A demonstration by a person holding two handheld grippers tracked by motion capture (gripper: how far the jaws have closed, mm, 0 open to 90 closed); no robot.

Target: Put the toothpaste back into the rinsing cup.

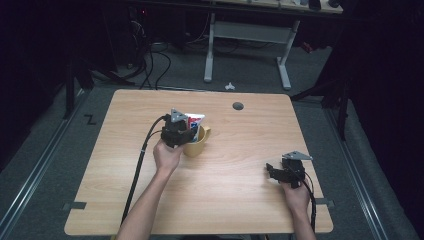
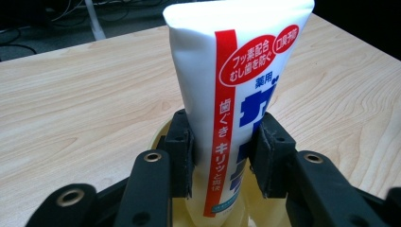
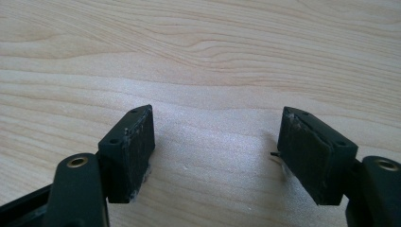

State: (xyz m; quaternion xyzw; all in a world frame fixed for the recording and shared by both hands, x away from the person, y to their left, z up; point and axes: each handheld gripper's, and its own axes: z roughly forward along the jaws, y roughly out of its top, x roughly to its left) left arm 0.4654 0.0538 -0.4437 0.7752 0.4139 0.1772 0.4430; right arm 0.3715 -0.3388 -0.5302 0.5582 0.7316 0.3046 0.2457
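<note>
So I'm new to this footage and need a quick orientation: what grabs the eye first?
The white toothpaste tube with red and blue Japanese print, clamped upright in the left tongs over a yellow mug near the table's middle. Off at the right edge, the right tongs gape open over bare wood.

The desk (image 1: 225, 200) lies bare across its whole near half and down its left and right sides, so a hand could pass freely there; the right tongs (image 1: 270, 171) stand wide apart low over bare wood near the right edge, nothing between the jaws. The one obstacle stands left of centre: a yellow mug (image 1: 196, 144) with a toothpaste tube (image 2: 227, 94) rising upright out of it, the left tongs (image 2: 222, 156) pinching the tube just above the rim. Far of it, a small round hole (image 1: 238, 106) sits in the desk.
</note>
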